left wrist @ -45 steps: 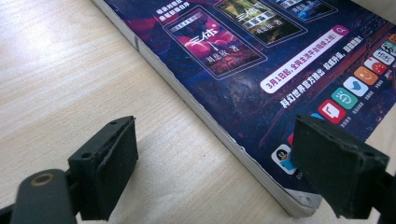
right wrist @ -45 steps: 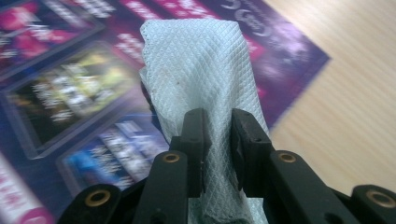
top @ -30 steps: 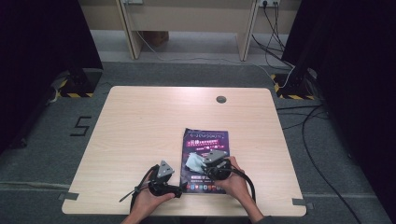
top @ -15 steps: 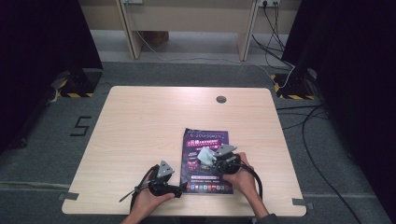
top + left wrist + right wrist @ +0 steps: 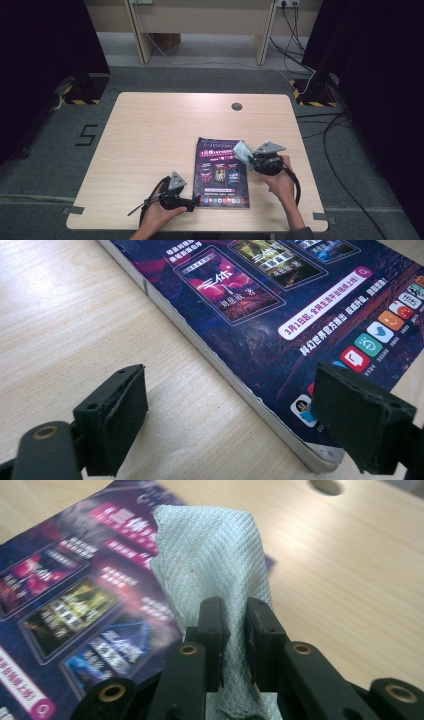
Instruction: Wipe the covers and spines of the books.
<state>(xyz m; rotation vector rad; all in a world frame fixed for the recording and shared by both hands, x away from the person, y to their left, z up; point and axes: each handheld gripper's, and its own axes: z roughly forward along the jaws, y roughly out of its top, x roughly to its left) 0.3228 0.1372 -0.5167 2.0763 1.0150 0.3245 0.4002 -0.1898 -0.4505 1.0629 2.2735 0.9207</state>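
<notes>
A dark purple magazine [image 5: 220,172] lies flat on the wooden table [image 5: 150,135], nearer the front. My left gripper [image 5: 196,202] rests at the magazine's front left corner. In the left gripper view its jaws [image 5: 232,390] stand open astride the edge of the magazine [image 5: 280,305], one on the wood and one over the cover. My right gripper [image 5: 248,159] hovers at the magazine's upper right edge, shut on a white quilted cloth [image 5: 242,149]. Its jaws have just been closing tighter on the cloth. In the right gripper view the cloth [image 5: 210,550] sticks up from between the jaws [image 5: 234,610], above the magazine [image 5: 75,590].
A round cable hole [image 5: 236,106] sits near the table's far edge. Bare wood stretches left of and beyond the magazine. Cables [image 5: 320,125] trail over the floor at the right, and a desk's legs [image 5: 140,35] stand behind the table.
My right gripper has carried the cloth from the magazine's lower middle up and to the right, to its upper right edge. The left gripper has stayed put.
</notes>
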